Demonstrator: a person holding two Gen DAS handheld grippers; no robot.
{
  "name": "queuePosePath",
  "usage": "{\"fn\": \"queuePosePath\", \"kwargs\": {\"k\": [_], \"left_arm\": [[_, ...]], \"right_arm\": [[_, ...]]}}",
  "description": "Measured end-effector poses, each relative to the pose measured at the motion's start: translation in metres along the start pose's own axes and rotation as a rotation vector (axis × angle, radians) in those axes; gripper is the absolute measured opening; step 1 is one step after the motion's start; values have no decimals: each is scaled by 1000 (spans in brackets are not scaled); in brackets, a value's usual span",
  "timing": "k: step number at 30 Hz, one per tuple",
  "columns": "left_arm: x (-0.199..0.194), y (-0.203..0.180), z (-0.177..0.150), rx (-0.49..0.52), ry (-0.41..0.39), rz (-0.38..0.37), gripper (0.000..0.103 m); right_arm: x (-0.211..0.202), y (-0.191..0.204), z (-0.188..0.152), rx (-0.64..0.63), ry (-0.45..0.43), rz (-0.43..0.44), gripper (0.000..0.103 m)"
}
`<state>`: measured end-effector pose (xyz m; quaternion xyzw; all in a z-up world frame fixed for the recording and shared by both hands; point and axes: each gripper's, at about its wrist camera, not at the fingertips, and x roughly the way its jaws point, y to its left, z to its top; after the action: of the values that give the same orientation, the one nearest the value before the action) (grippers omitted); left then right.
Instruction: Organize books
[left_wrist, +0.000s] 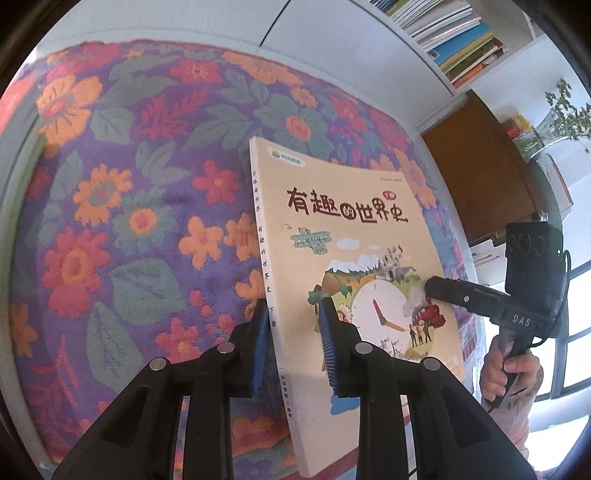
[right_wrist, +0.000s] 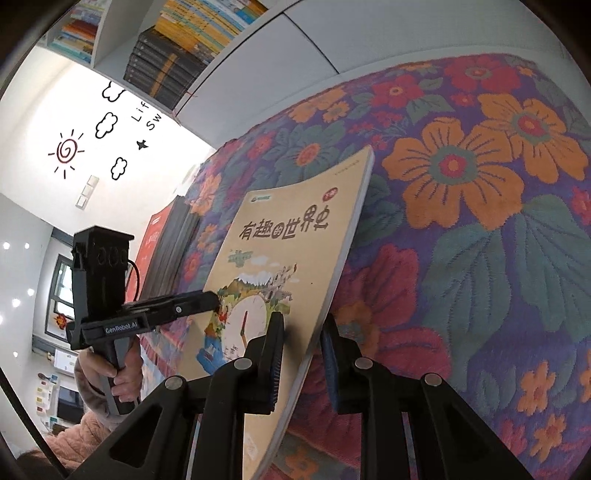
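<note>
Above floral cloth (left_wrist: 122, 206), both tilted-down tongs (left_wrist: 291, 343) (right_wrist: 303, 354) clamp one book (left_wrist: 343, 240).

Domestic room, likely a child's: white bookshelves (right_wrist: 173, 48) packed with books stand above a floral-covered surface (right_wrist: 480, 221); beside them, sun-and-cloud wall decals (right_wrist: 92, 144).

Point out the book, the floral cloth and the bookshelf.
book (left_wrist: 343, 236): left wrist view, front cover.
floral cloth (left_wrist: 140, 192): left wrist view, bare patch beside the book.
bookshelf (right_wrist: 173, 70): right wrist view, dark book spines.
</note>
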<state>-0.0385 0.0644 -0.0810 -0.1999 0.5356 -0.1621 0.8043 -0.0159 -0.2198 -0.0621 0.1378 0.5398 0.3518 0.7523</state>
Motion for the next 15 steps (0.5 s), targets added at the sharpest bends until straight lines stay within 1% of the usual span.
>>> {"fn": "queuePosePath", "kwargs": {"k": [3, 7, 15], "left_arm": [[-10, -4, 0, 24, -25, 17, 25], [-24, -5, 3, 36, -52, 6, 26], [-52, -12, 11, 64, -122, 14, 27]], "right_arm": [[-4, 11, 0, -21, -16, -6, 20], [-14, 29, 1, -71, -47, -26, 20], [-31, 61, 1, -129, -95, -26, 21]]}}
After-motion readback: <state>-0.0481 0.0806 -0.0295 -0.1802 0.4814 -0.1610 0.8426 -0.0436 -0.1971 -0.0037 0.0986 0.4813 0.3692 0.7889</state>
